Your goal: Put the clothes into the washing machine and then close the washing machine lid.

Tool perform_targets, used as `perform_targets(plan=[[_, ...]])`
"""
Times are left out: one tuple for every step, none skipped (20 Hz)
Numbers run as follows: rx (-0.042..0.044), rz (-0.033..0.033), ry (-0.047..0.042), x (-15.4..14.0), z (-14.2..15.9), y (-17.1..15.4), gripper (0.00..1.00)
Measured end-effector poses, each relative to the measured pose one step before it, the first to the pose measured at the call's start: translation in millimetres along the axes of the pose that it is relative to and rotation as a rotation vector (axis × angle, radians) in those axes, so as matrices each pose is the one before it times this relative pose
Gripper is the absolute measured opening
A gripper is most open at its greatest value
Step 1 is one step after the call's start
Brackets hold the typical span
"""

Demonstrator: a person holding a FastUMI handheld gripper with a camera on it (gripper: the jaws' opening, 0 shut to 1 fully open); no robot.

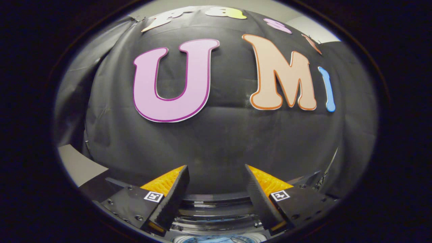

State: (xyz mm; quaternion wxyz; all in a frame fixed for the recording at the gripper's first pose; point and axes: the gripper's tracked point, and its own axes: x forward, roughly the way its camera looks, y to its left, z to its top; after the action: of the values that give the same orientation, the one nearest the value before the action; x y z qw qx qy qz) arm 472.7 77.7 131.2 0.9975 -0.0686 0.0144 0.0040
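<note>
Fingers apart, empty, above washing machine

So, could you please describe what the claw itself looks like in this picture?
The claw has two wedge-shaped fingers tapering to points, with ribbed inner faces. Each sits on a dark angular mounting plate studded with small screws, and each plate carries a square black-and-white tag. No cables are visible.

Dim, evenly lit, sharp centre; strong fisheye bending and darkening toward the edges
</note>
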Motion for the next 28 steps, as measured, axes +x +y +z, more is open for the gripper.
perform_targets(plan=[[-0.00435, -0.00410, -0.00007, -4.06, 0.33, -0.16, 0.99], [0.00290, -0.00202, -0.00497, -5.86, -0.21, 0.40, 0.99], [-0.00140, 0.00193, -0.00787, -5.78, -1.13, -0.92, 0.99], [0.00113, 0.00301, -0.00885, -5.58, 0.47, -0.31, 0.99], [0.00083, 0.00103, -0.00574, -4.92, -1.53, -0.39, 0.99], [-0.00164, -0.00060, -0.00092, -3.57, -1.13, -0.45, 0.99], [-0.00032, -0.00121, -0.00048, -2.87, 0.01, -0.27, 0.99], [0.00059, -0.00107, -0.00218, -3.84, -0.02, -0.43, 0.99], [-0.00052, -0.00090, -0.00228, -1.41, -0.20, 0.46, 0.99], [0.00127, -0.00107, -0.00555, -3.29, 0.57, -0.11, 0.99], [-0.00030, -0.00027, -0.00220, -3.25, -1.98, -0.50, 0.99], [0.00008, 0.00030, -0.00187, -2.08, -0.29, -0.09, 0.99], [-0.00042, 0.00066, 0.00256, -1.56, -0.83, -0.07, 0.99], [-0.00011, -0.00070, 0.00253, -1.90, -1.74, -0.24, 0.99], [-0.00015, -0.00145, 0.00033, -0.26, 0.65, -0.17, 0.99], [0.00034, -0.00082, -0.00049, -0.86, 1.25, 0.08, 0.99], [0.00093, -0.00088, -0.00357, -1.74, -1.95, 0.17, 0.99], [-0.00023, -0.00035, -0.00235, -2.37, -0.71, -0.49, 0.99], [0.00094, -0.00039, -0.00299, -1.39, -0.05, 0.32, 0.99], [-0.00016, -0.00038, -0.00048, -2.10, -0.77, 0.07, 0.99], [-0.00044, 0.00011, -0.00170, -1.58, -1.54, -0.10, 0.99], [-0.00068, 0.00194, 0.00017, -2.38, -0.36, -0.47, 0.99], [-0.00072, 0.00232, 0.00184, -1.25, -0.24, -0.03, 0.99], [-0.00017, 0.00064, 0.00177, -0.50, -1.41, -0.24, 0.99], [0.00065, -0.00232, -0.00111, -0.61, 0.09, -0.03, 0.99], [0.00197, -0.00411, -0.00482, -1.51, 0.00, -0.40, 0.99], [0.00131, -0.00293, -0.00489, -1.82, -1.67, -0.19, 0.99], [0.00165, -0.00185, -0.00499, -2.45, -0.85, -0.03, 0.99]])
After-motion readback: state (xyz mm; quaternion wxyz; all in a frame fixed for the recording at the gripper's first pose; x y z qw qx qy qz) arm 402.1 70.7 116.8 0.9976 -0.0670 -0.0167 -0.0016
